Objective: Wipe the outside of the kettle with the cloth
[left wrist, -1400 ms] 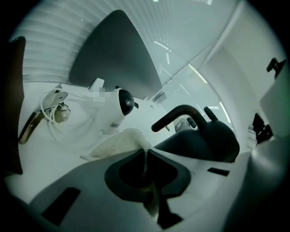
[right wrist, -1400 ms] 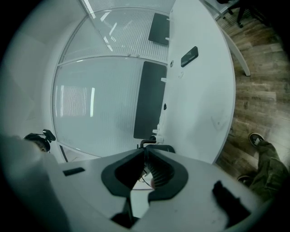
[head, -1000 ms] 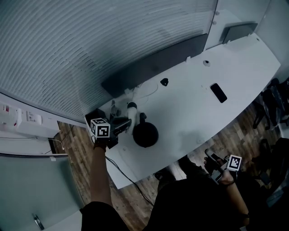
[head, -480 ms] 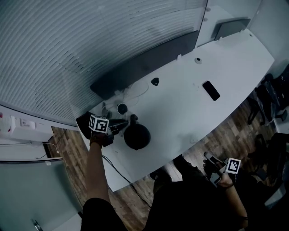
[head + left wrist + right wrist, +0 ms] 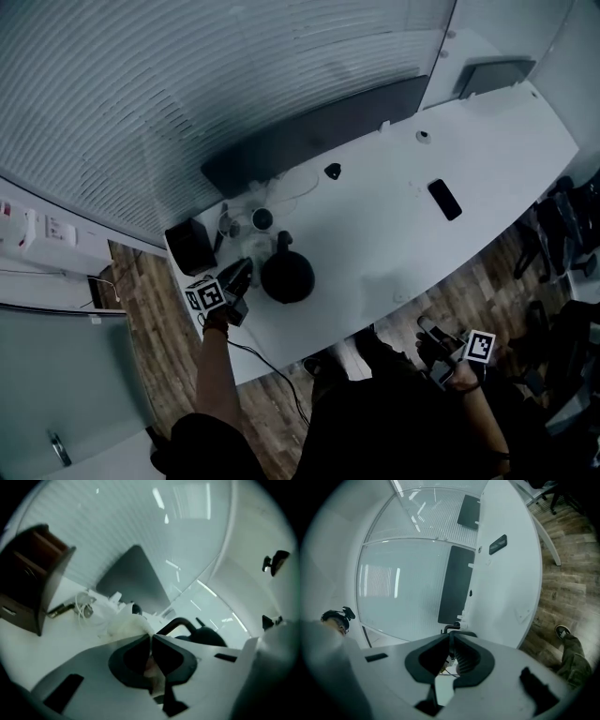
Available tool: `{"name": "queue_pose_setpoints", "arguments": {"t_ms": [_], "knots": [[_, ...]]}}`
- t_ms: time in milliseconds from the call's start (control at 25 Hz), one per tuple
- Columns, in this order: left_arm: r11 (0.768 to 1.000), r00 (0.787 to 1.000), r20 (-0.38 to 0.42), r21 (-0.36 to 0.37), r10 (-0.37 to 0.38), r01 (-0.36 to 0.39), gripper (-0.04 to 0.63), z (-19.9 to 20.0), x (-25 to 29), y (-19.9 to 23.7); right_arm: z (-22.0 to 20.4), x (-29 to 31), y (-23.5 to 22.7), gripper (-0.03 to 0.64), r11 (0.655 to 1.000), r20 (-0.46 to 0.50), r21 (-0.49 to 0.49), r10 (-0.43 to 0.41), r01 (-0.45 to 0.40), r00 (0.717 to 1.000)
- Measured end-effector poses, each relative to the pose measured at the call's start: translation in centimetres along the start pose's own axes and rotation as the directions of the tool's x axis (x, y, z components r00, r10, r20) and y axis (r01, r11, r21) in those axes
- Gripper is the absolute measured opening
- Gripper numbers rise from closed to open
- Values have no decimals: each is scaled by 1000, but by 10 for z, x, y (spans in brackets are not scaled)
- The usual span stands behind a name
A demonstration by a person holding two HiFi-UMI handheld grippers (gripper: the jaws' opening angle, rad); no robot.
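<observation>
Left fingers (image 5: 239, 273) dragged cloth (image 5: 255, 248) back beside kettle (image 5: 287, 277).

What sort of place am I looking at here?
Most likely an office: a long curved white desk runs along a frosted glass partition, and what look like dark office chairs stand at its far end.

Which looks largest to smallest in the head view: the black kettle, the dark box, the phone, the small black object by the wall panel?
1. kettle, only narrowly ahead of the next one
2. dark box
3. phone
4. small black object
</observation>
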State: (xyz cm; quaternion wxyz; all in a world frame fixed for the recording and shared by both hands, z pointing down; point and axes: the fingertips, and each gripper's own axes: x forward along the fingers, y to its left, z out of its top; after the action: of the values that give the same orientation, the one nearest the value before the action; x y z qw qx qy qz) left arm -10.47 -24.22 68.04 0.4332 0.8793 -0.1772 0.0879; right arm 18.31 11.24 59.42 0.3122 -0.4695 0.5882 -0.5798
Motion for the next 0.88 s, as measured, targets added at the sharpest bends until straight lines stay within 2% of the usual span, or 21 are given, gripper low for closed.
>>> {"name": "queue_pose_setpoints", "arguments": {"t_ms": [80, 160, 200, 240, 280, 360, 480, 560, 640, 680, 720, 840, 880], "knots": [[997, 993, 117, 76, 0, -9, 23, 11, -33, -34, 1, 12, 13, 31, 998, -39, -48, 28, -29, 999], [982, 986, 165, 186, -1, -30, 23, 10, -63, -76, -2, 30, 31, 31, 984, -104, -163, 47, -64, 993], [971, 984, 179, 236, -5, -38, 23, 7, -77, -98, -5, 41, 41, 31, 965, -148, -248, 48, -84, 988], [960, 981, 193, 279, -15, -41, 23, 3, -90, -121, -11, 53, 52, 31, 932, -198, -343, 46, -114, 979], [949, 978, 208, 313, -30, -38, 23, -1, -103, -145, -20, 66, 68, 31, 886, -255, -436, 49, -160, 966], [930, 967, 247, 367, -68, -28, 23, -9, -129, -196, -46, 95, 105, 32, 764, -391, -573, 64, -297, 918], [901, 940, 321, 432, -121, -32, 23, -18, -169, -265, -97, 131, 159, 32, 592, -597, -616, 79, -519, 798], [884, 928, 345, 465, -140, -39, 23, -26, -188, -301, -132, 142, 195, 59, 522, -711, -557, 101, -646, 695], [865, 925, 341, 501, -168, -28, 23, -34, -202, -331, -168, 142, 222, 165, 479, -821, -443, 122, -758, 557], [854, 923, 336, 519, -189, -14, 23, -36, -209, -345, -184, 141, 231, 194, 457, -863, -389, 123, -800, 490], [844, 917, 333, 536, -217, 5, 23, -37, -216, -360, -197, 140, 239, 209, 441, -890, -342, 132, -830, 436], [815, 892, 334, 576, -305, 63, 23, -37, -236, -396, -224, 138, 260, 212, 425, -923, -197, 224, -883, 314], [806, 884, 336, 587, -324, 72, 23, -37, -241, -404, -232, 134, 266, 212, 417, -930, -141, 254, -898, 264]]}}
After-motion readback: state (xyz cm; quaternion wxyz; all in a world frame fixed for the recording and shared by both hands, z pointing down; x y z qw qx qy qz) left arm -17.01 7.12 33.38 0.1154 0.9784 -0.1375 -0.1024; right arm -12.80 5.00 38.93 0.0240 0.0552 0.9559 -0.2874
